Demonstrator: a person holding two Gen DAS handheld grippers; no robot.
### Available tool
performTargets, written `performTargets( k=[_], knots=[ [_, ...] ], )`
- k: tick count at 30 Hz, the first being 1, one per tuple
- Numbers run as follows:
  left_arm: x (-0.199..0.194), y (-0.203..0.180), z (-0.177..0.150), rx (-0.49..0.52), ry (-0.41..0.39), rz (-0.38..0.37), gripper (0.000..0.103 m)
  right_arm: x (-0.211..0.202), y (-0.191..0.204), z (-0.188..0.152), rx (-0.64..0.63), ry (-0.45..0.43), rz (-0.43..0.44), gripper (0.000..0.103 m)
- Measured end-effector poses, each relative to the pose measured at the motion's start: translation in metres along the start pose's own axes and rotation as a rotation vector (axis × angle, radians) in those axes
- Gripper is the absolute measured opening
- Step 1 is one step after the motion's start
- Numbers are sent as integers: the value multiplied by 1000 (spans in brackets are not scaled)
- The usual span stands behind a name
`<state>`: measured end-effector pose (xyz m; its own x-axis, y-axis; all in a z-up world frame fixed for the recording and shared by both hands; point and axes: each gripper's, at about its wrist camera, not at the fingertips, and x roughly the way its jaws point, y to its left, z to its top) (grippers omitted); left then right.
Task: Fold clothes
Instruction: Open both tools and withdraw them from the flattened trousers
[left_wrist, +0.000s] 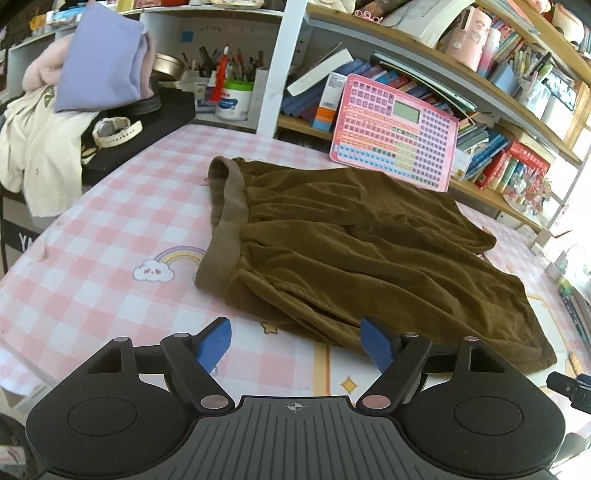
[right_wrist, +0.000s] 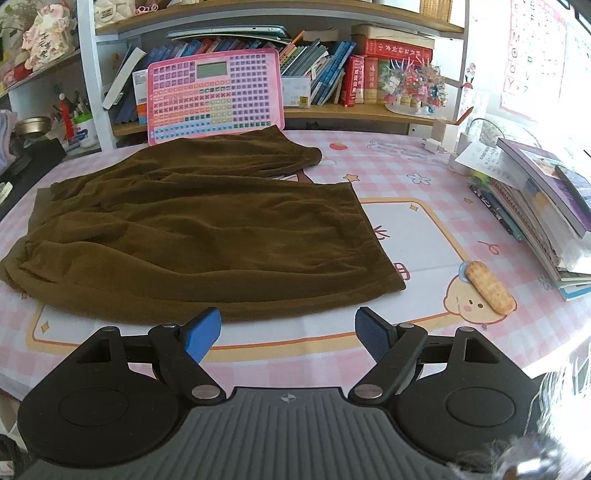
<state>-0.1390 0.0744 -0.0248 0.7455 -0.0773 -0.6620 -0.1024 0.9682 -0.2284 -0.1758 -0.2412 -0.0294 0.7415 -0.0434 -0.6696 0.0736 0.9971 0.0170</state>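
Observation:
A pair of brown velvety shorts (left_wrist: 351, 243) lies flat on the pink checked tablecloth (left_wrist: 103, 236), waistband (left_wrist: 227, 218) to the left in the left wrist view. My left gripper (left_wrist: 295, 343) hovers open just short of the near edge of the shorts, with nothing between its blue pads. In the right wrist view the same shorts (right_wrist: 192, 229) spread across the left and middle, leg hems pointing right. My right gripper (right_wrist: 288, 334) is open over the tablecloth (right_wrist: 406, 229), close to the near hem, holding nothing.
A pink keyboard toy (left_wrist: 397, 131) leans on the bookshelf behind the shorts. Piled clothes (left_wrist: 40, 147) and a watch (left_wrist: 114, 131) sit at the far left. A stack of books (right_wrist: 543, 206) and a biscuit (right_wrist: 489, 286) lie to the right.

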Motion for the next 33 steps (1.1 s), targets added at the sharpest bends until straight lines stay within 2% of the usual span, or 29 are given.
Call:
performTargets(
  k=[16,21,24,26,33],
  knots=[
    [13,41,9,4,31,-62,80,-4,45,4,-6,-14,-47,80],
    [19,35,7,49,75,-59,80,0,49,3,-11,14,-60,80],
    [20,28,7,87,88,-56,81,2,49,2,-11,26,-72,84],
    [20,24,8,107,88,-57,87,3,46,2,-5,32,-81,85],
    [25,16,17,133,77,-76,87,11,28,11,-12,49,-67,88]
  ],
)
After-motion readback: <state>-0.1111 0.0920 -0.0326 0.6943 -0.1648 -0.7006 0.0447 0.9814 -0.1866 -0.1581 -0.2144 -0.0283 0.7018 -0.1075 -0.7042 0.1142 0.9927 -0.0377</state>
